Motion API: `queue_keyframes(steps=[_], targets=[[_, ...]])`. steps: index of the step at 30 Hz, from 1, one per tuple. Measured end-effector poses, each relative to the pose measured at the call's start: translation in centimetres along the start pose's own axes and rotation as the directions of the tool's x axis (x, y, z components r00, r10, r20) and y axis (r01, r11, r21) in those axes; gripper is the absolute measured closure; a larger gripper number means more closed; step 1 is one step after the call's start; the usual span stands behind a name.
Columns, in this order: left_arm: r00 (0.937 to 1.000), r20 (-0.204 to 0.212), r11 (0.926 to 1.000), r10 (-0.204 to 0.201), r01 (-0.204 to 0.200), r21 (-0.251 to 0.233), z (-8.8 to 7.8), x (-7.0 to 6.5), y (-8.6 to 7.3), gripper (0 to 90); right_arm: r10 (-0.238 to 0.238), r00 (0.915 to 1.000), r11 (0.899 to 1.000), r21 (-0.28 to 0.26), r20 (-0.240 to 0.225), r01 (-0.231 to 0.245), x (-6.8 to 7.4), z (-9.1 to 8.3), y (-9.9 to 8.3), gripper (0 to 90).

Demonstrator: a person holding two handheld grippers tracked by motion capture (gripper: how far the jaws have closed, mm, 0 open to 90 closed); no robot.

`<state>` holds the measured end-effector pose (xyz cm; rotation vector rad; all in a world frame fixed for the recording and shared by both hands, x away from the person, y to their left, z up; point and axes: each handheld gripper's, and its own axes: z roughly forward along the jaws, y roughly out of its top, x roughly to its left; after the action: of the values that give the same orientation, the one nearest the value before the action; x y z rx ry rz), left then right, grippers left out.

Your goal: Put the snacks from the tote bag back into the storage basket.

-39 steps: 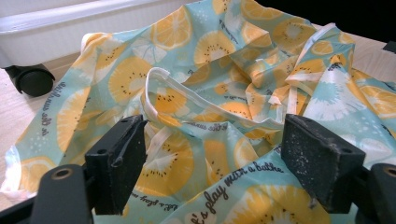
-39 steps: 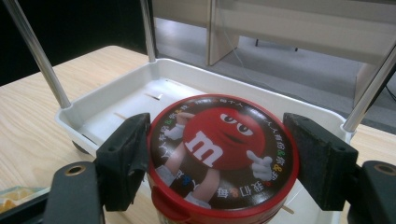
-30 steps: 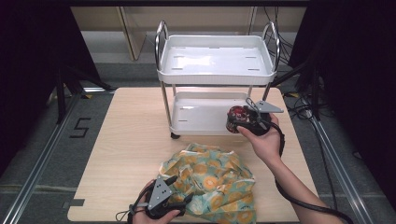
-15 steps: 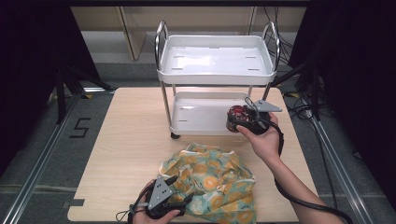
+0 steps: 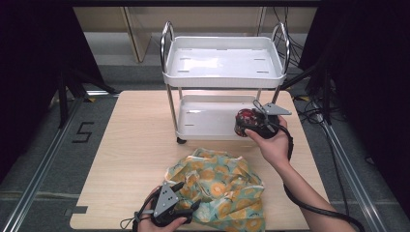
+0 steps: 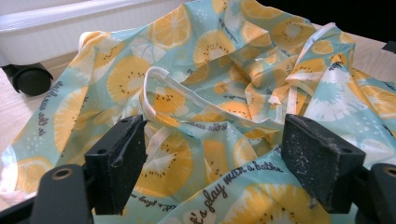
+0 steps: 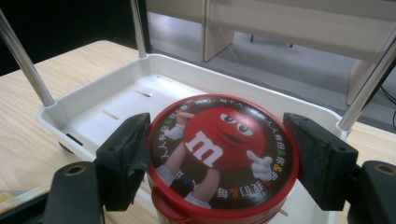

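Over the cart's lower tray [image 5: 203,118], my right gripper [image 7: 219,158] grips the red candy tin [image 7: 222,154]; lowering comes next. Left gripper [image 6: 210,154] gapes over the fruit-print cloth [image 6: 205,74].

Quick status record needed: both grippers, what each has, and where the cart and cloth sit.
left gripper: open, jaws over the fruit-print cloth at its near edge
right gripper: shut on the red candy tin, above the cart's lower tray
cart: white, two trays, at the table's far side
upper tray: bare
cloth: crumpled, on the table in front of the cart
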<state>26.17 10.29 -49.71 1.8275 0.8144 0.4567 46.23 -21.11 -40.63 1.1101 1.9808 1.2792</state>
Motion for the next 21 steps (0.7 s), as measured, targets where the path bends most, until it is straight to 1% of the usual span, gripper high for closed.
queue_keyframes(steps=[1,6,8,10,13,14,16,18,19,20,21], targets=[[1.0,0.0,1.0,0.0,0.0,0.0,0.0,0.0,0.0,22.2,0.002,1.0,1.0,-0.006,0.001,-0.002,0.02,0.09,-0.02,27.2],[1.0,0.002,1.0,-0.007,0.007,-0.006,0.01,-0.05,-0.01,22.2,0.001,1.0,1.0,0.011,0.005,-0.001,-0.01,0.06,0.02,27.2],[1.0,0.001,1.0,-0.007,0.007,-0.006,0.01,-0.04,-0.01,22.2,0.002,1.0,1.0,0.01,0.008,-0.002,-0.03,0.14,-0.01,27.2],[1.0,0.001,1.0,-0.007,0.007,-0.006,0.01,-0.05,-0.01,22.2,0.002,1.0,1.0,0.005,0.001,-0.002,-0.11,0.26,-0.02,27.2],[1.0,0.001,1.0,-0.007,0.007,-0.007,0.01,-0.05,-0.01,22.2,0.002,0.9999,1.0,0.003,0.013,-0.002,-0.14,0.26,0.01,27.2],[1.0,0.001,1.0,-0.007,0.007,-0.007,0.01,-0.04,-0.01,22.2,0.013,0.9998,1.0,0.006,0.015,-0.013,-0.1,0.24,0.01,27.2],[1.0,0.002,1.0,-0.007,0.007,-0.006,0.02,-0.03,-0.02,22.2,-0.039,0.999,0.999,-0.011,0.02,0.039,-0.47,0.36,0.08,27.2],[1.0,0.002,1.0,-0.007,0.007,-0.006,0.02,-0.03,-0.02,22.2,-0.037,0.9988,0.999,-0.032,0.033,0.038,-0.41,0.58,0.03,27.2],[1.0,0.002,1.0,-0.007,0.007,-0.006,0.02,-0.03,-0.02,22.2,-0.007,0.9998,1.0,-0.015,0.021,0.007,-0.16,0.54,0.01,27.2],[1.0,0.001,0.9999,-0.008,0.008,-0.007,0.01,-0.04,-0.02,22.2,-0.01,0.9998,1.0,0.0,0.019,0.01,-0.19,0.5,0.05,27.2],[1.0,0.001,0.9999,-0.008,0.008,-0.007,0.01,-0.04,-0.02,22.2,-0.005,0.9998,1.0,-0.006,0.018,0.005,-0.11,0.57,0.03,27.2]])
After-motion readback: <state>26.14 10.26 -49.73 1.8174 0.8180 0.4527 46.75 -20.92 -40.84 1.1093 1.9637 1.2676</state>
